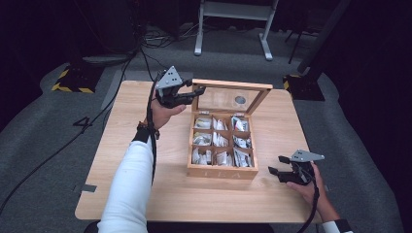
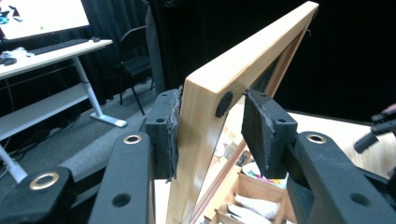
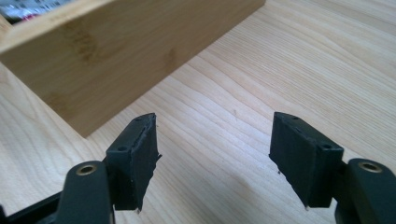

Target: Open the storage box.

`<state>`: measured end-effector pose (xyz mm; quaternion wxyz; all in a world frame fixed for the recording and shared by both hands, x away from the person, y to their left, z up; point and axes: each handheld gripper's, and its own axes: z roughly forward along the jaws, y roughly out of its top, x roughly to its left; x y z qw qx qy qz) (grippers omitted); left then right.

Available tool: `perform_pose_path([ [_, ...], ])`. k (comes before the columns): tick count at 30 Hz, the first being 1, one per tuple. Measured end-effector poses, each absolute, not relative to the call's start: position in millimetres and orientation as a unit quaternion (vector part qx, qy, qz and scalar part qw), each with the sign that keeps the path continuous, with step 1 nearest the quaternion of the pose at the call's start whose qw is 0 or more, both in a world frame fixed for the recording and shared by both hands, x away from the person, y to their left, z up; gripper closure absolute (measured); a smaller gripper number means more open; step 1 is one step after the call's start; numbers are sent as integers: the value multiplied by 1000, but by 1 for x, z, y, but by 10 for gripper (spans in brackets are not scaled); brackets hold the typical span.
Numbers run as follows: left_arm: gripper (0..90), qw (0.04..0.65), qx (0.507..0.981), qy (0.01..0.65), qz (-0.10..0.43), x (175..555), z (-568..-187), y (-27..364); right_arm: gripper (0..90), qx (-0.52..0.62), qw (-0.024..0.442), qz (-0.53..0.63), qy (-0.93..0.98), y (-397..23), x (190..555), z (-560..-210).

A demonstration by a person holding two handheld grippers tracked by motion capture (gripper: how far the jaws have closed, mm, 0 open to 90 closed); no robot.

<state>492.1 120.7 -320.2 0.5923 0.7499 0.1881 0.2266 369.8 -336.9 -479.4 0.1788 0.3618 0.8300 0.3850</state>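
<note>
Bamboo tea box [image 1: 222, 171] sits mid-table, nine compartments of sachets, its glass-paned lid [image 1: 228, 86] raised at 12 o'clock. Left gripper [image 2: 210, 128] straddles the lid's corner, one pad touching, jaws partly apart. Right gripper [image 3: 212, 161] rests at 4 o'clock, jaws wide.

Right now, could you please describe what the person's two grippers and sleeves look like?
Both the left gripper and the right gripper are black, with two flat padded jaws, brass-coloured rivets, a grey three-cornered plate on top and a trailing black cable. The person wears white sleeves and a dark band at the left wrist.
</note>
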Motion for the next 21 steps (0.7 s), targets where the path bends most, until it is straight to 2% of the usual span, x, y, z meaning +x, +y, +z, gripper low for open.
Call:
perform_pose_path([
  [17,565,598,734,223,231,509,-322,118,344,368,183,373,832,-335,371,-484],
  [18,620,598,734,223,231,509,-322,118,344,368,183,373,832,-335,371,-484],
  [21,624,606,723,241,226,514,-325,119,349,374,179,373,830,-335,371,-484],
])
